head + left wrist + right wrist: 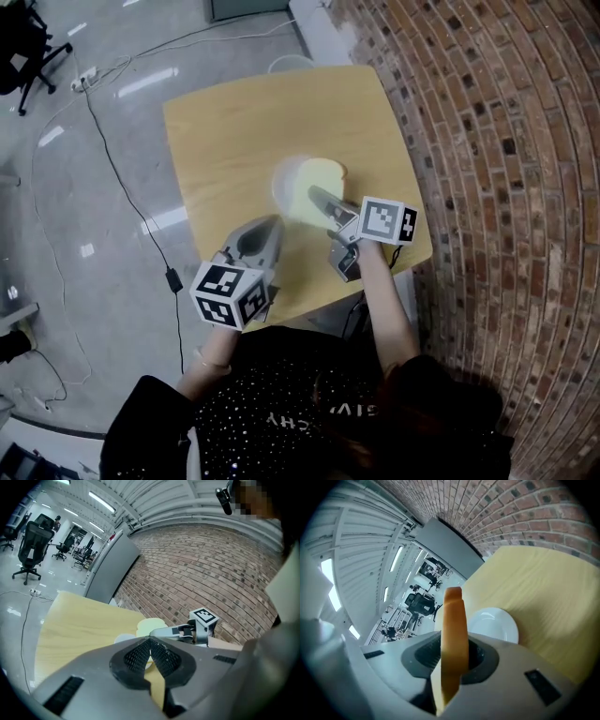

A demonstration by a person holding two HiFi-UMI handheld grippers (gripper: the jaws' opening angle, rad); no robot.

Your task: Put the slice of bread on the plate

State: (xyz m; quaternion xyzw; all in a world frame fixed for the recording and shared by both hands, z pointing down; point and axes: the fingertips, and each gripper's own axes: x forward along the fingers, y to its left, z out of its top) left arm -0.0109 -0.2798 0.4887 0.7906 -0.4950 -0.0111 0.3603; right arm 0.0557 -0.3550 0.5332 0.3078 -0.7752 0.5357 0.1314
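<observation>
Beside a brick wall (487,141), above a wooden table (225,131), the right gripper (452,656) is clamped on the slice of bread (453,620), jaws parted only by its thickness. The slice stands edge-on and runs lengthwise out from the jaws, crust end farthest, over the white plate (497,625). The left gripper (150,641) is pinched together, empty.

A light wooden bench (234,131) filled the middle of the head view, its right edge close to a red brick wall (506,187). A glossy grey floor (56,281) lay at the left, crossed by a thin black cable (111,169) that reached a small black adapter (173,278). A black office chair (28,47) stood at the upper left, near a white power strip (84,77). The left gripper view showed a tall grey panel (110,569) against the bricks.
</observation>
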